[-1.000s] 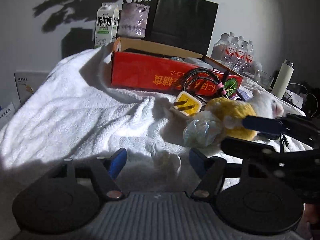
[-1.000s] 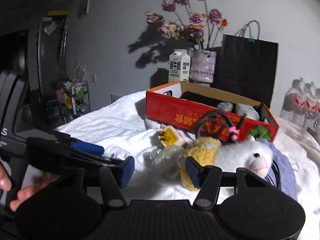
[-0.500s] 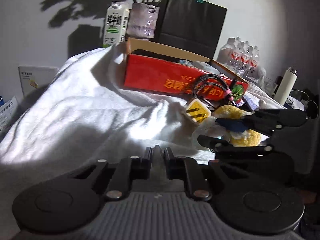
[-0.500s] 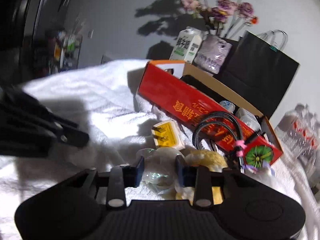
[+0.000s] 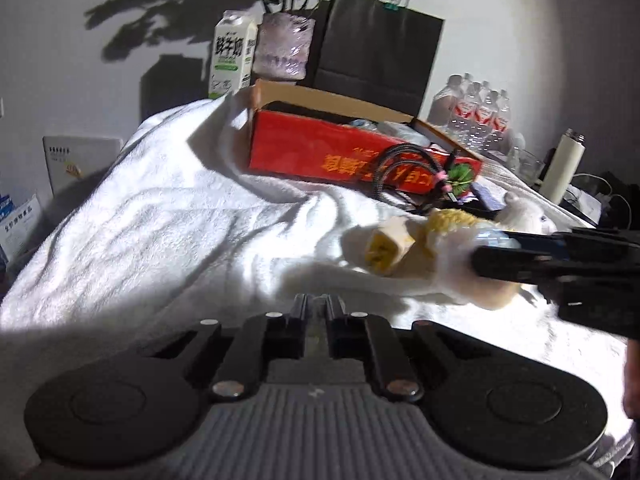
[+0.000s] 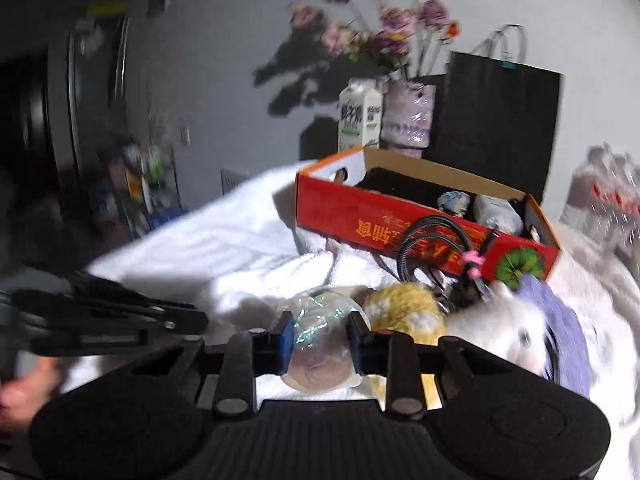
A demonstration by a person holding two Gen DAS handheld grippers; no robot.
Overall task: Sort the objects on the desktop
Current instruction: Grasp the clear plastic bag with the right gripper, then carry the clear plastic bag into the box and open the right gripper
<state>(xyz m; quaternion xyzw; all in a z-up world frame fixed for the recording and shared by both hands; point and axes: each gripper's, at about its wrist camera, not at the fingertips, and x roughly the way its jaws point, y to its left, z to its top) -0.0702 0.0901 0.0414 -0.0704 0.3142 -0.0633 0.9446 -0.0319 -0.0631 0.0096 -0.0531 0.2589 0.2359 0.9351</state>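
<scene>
- The right claw (image 6: pixel 319 338) reaches forward and downward in front of the red box (image 6: pixel 400 224); its jaws have just been closing and now press both sides of a crumpled clear plastic wrapper (image 6: pixel 318 340), which sits between the blue pads.
- The left claw (image 5: pixel 317 320) points down at the white towel (image 5: pixel 160 220) in front of the red box, its jaws drawn nearly together after just closing (whether a scrap of anything is pinched there cannot be made out).
- In the right wrist view, a hand (image 6: pixel 20 392) shows at the left edge behind the left claw, blurred and cut off.
- A yellow-and-white plush toy (image 6: pixel 404 312) lies just in front of the box's right end, partly hidden behind the right claw and smeared by motion.
- A coiled black cable (image 5: pixel 404 176) leans against the box front.
- A small yellow packet (image 5: pixel 386 246) lies on the towel in front of the box, near the plush toy.
- Inside the box a few pale bundles show, too indistinct to name.
</scene>
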